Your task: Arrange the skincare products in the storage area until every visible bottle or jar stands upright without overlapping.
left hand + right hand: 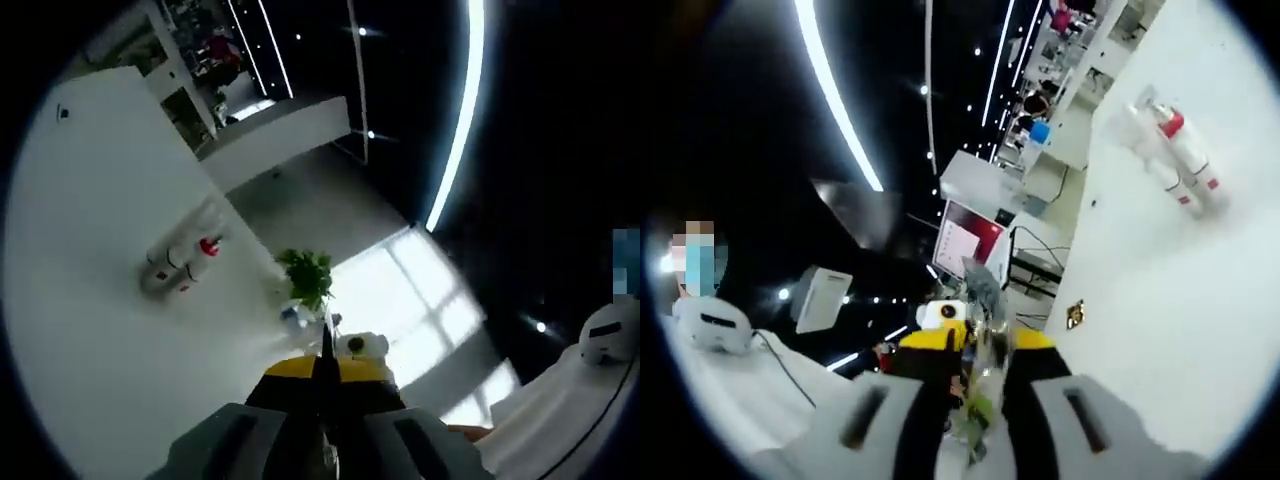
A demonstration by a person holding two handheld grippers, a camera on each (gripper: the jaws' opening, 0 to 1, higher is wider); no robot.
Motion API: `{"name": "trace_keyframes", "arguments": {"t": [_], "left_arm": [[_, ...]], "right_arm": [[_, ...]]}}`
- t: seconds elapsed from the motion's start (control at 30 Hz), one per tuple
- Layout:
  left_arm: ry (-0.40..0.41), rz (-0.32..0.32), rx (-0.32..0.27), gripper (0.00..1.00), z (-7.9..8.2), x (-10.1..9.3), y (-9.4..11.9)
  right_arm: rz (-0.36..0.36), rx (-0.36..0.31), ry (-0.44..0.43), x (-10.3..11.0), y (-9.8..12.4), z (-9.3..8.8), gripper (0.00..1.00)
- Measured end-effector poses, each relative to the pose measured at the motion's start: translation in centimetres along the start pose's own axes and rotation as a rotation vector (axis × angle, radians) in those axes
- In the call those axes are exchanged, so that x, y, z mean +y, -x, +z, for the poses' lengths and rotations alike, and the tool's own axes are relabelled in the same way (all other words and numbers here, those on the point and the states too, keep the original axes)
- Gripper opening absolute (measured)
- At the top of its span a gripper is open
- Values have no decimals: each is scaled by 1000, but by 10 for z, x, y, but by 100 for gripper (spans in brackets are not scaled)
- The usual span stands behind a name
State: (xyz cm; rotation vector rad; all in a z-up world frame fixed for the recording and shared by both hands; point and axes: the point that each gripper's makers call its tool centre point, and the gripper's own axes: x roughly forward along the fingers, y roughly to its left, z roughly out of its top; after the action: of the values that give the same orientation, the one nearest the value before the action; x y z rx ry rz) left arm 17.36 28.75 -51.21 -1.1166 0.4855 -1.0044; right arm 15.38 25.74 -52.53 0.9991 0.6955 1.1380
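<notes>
A small cluster of white skincare bottles (178,265), one with a red cap (209,247), sits on the white table (90,200), far ahead and left of my left gripper (326,352). That gripper's jaws are pressed together with nothing between them. The right gripper view shows the same bottles (1175,155), with the red cap (1171,122), at the upper right, well away from my right gripper (980,345). Its jaws close on a clear, blurred item (985,320) with a green bit low down. The tilt of the views hides whether the bottles stand or lie.
A green potted plant (307,277) and a small white jar (362,346) stand just past the left jaws near the table edge. A monitor (966,240), shelving (1060,60) and a white box (822,297) lie beyond the table. A person's white sleeve (560,410) is close by.
</notes>
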Motion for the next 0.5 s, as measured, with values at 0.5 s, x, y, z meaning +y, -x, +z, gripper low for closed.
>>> {"name": "trace_keyframes", "arguments": {"t": [0.5], "left_arm": [[62, -12, -4, 14, -3, 4, 5]], "right_arm": [[13, 78, -32, 2, -2, -21, 3]]}}
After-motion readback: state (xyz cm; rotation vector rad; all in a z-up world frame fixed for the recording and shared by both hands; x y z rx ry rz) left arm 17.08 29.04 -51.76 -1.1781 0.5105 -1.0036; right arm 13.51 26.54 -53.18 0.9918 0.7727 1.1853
